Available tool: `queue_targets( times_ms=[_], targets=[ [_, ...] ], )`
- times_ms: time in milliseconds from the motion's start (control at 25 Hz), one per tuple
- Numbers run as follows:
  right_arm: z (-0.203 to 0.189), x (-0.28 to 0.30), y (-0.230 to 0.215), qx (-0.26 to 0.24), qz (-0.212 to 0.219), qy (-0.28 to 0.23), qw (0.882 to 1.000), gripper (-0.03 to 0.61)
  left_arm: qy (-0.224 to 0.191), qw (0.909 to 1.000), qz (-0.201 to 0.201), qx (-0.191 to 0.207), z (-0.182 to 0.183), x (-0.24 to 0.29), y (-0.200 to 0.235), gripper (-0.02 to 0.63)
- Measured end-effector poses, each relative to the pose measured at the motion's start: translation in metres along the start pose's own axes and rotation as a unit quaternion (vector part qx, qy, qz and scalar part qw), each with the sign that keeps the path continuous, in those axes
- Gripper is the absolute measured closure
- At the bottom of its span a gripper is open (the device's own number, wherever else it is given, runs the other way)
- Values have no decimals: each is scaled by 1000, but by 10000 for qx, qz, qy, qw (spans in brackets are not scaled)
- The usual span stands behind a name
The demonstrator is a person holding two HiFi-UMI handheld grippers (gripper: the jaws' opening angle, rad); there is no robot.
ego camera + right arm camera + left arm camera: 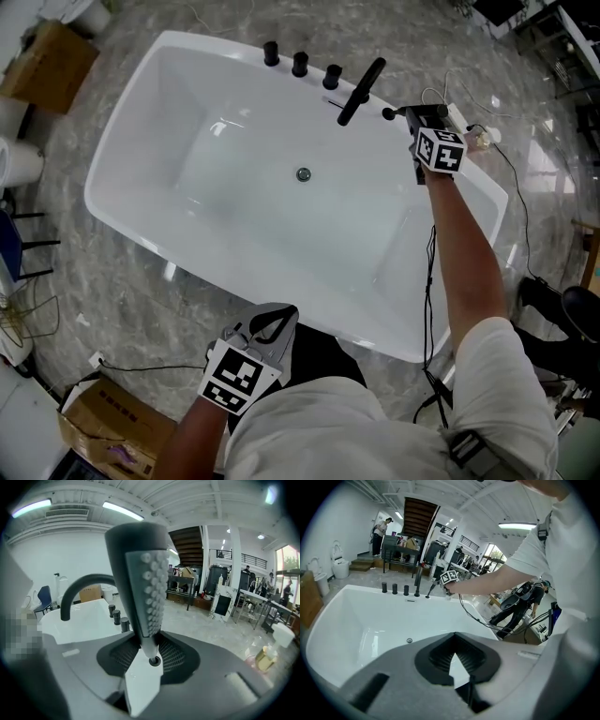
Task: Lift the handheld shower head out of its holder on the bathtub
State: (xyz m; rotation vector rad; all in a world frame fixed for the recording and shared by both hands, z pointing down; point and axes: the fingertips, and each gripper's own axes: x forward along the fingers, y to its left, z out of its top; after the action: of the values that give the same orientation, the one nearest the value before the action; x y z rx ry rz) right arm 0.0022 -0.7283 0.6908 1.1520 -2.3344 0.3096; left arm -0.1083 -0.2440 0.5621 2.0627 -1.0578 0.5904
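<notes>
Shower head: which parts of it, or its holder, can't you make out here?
Lower end of the shower head: right gripper view, hidden below the right gripper clamping it.
The holder: head view, cannot be told apart under that gripper.
Left gripper view: shower head too small.

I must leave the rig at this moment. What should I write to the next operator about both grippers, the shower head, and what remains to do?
Right gripper: shut on the shower head, which stands upright between its jaws at the far right corner of the bathtub, beside the spout.
Left gripper: jaws together at the tips, empty, low by the near rim.
Done: shower head gripped and apparently raised.
Left: I cannot make out the holder, so I cannot say whether the lower end is clear of it. Probably lift further until it is free.
</notes>
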Motion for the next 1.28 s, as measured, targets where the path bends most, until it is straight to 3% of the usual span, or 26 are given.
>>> queue_targets(
  times_ms=[680,1280],
  targets=[
    [82,-138,30,-271,-1,-705,9971,433,105,9984,-297,461,-15,-28,-32,607],
    [129,-256,67,-424,30,-1164,9923,433,166,9955,-348,868,-37,-59,-48,607]
  ],
)
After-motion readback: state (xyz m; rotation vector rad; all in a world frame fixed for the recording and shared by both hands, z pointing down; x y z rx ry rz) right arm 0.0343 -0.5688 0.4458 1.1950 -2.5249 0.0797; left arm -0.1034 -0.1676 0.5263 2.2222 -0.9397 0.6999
